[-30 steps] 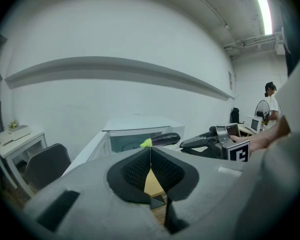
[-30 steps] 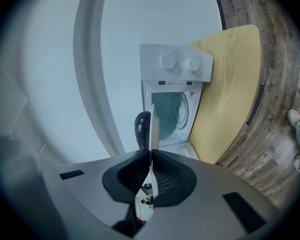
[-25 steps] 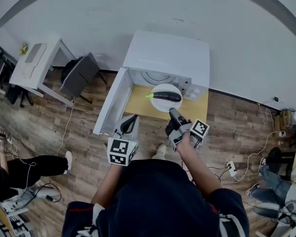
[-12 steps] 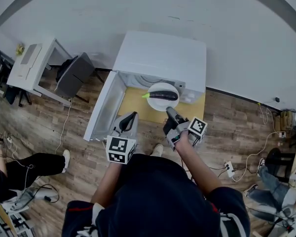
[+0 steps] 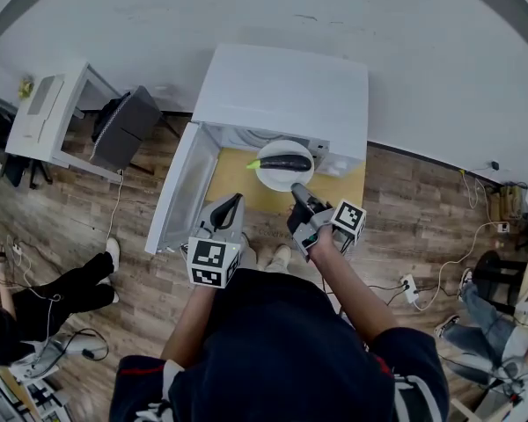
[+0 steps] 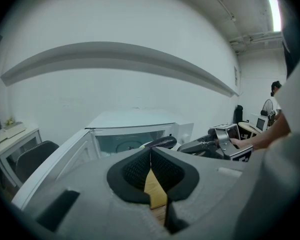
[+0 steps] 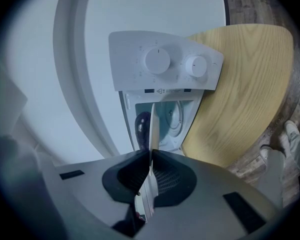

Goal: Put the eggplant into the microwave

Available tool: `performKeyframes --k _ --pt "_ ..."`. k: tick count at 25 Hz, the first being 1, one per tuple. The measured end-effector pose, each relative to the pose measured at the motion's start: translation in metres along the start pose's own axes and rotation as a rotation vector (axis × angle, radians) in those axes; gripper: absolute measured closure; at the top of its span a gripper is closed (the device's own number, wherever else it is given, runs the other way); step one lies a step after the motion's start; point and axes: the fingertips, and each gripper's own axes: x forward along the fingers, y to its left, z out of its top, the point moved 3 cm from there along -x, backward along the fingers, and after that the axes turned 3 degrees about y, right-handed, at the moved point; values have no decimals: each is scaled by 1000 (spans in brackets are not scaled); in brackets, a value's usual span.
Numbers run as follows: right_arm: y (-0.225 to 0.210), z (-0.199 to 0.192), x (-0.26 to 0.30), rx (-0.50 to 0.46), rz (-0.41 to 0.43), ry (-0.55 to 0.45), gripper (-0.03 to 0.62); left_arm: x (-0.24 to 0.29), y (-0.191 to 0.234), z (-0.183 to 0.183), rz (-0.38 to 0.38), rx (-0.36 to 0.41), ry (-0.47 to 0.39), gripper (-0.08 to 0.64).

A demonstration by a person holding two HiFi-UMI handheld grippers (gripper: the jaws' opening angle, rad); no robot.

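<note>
Floorboards [image 5: 405,209] of brown wood fill the head view below a plain white wall [image 5: 440,51], with a white desk [image 5: 44,117] and a black chair [image 5: 123,130] to the left, cables and a power strip [image 5: 409,284] to the right, and a seated person's legs [image 5: 62,290] at the left edge. A white microwave [image 5: 282,95] stands on a pale wooden table [image 5: 233,183], its door [image 5: 180,196] swung open to the left. The eggplant [image 5: 282,162] lies on a white plate [image 5: 282,176] at the mouth of the microwave; the right gripper [image 5: 296,191] has the plate's near rim, and the left gripper [image 5: 238,200] hangs just beside it over the table's front edge. In the left gripper view the left gripper [image 6: 151,151] has its jaws pressed together with nothing between them; beyond lie the eggplant [image 6: 161,143], the microwave [image 6: 132,121], the right gripper [image 6: 210,145] and, far right, a person [image 6: 274,91] among desks. In the right gripper view, turned on its side, the right gripper [image 7: 151,154] is clamped on the thin white edge of the plate [image 7: 152,126], with the dark eggplant [image 7: 141,126] just beside it before the microwave's cavity [image 7: 172,116], the two-knob panel [image 7: 165,64], the table [image 7: 240,94] and a shoe [image 7: 291,131] on the floor.
</note>
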Motion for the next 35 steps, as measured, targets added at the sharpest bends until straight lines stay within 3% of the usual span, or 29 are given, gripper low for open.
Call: performKeyframes --k 18,30,35 --pt "-30 -12 58 5 -92 14 569 14 46 -22 -65 -36 86 543" --pt "-55 -2 89 5 -144 -40 569 12 69 -30 -97 -33 118 543" --pt "-61 1 97 24 -126 -59 569 11 68 -33 -109 -25 128 543"
